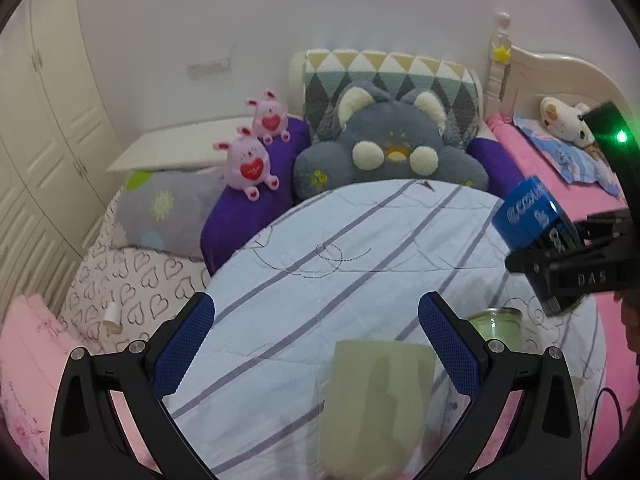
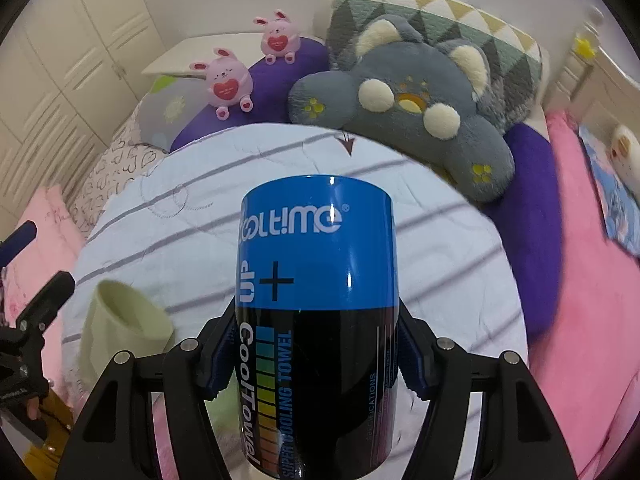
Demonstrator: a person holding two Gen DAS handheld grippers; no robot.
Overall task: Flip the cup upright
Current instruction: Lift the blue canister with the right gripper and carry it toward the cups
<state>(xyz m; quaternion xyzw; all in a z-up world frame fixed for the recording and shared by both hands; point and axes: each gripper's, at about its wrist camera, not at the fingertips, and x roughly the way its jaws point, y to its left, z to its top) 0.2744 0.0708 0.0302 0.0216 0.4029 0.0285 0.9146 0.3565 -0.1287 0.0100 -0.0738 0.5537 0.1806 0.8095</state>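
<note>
My right gripper (image 2: 316,356) is shut on a blue and black "CoolTowel" cup (image 2: 316,300), held in the air above the striped round table (image 2: 180,240). The cup points forward along the fingers. It also shows in the left wrist view (image 1: 532,216) at the right, clamped in the right gripper (image 1: 560,256). My left gripper (image 1: 316,348) is open and empty above the table. A pale green cup (image 1: 376,404) stands on the table just below and between the left fingers (image 1: 188,344); it also shows in the right wrist view (image 2: 120,320).
A glass jar (image 1: 500,324) stands on the table right of the pale cup. Beyond the table are a grey plush cushion (image 1: 388,148), two pink bunny toys (image 1: 248,164), purple pillows (image 1: 248,216) and a pink bed (image 1: 560,160). White wardrobes (image 1: 48,120) are at left.
</note>
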